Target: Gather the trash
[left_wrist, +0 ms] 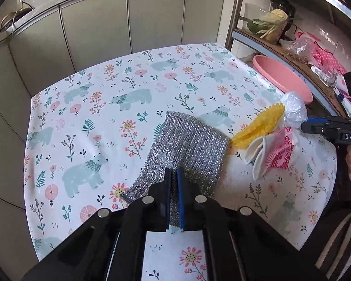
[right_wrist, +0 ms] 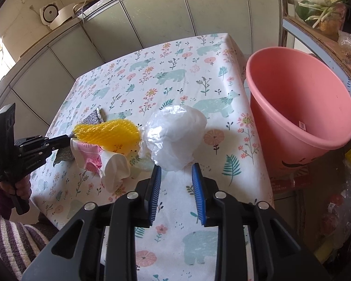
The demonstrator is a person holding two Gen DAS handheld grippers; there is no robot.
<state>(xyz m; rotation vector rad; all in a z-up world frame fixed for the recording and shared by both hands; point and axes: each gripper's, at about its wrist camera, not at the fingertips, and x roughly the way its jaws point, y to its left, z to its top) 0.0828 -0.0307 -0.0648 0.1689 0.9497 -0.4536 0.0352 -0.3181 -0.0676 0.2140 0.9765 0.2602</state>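
Observation:
My left gripper (left_wrist: 174,175) is shut on the near edge of a silver sparkly scouring cloth (left_wrist: 189,145) lying on the table; it also shows in the right wrist view (right_wrist: 58,142). Right of the cloth lie a yellow foam net (left_wrist: 259,126), a crushed pink-and-white paper cup (left_wrist: 269,157) and a crumpled white plastic bag (left_wrist: 293,110). My right gripper (right_wrist: 176,171) is open, its blue pads on either side of the near edge of the plastic bag (right_wrist: 175,135). The yellow net (right_wrist: 110,133) and paper cup (right_wrist: 105,161) lie left of it.
The table has a floral bear tablecloth (left_wrist: 128,121). A pink plastic bucket (right_wrist: 299,107) stands off the table's right edge. A shelf (left_wrist: 292,53) with vegetables and bags is behind it. Grey cabinets (left_wrist: 93,28) run along the far side.

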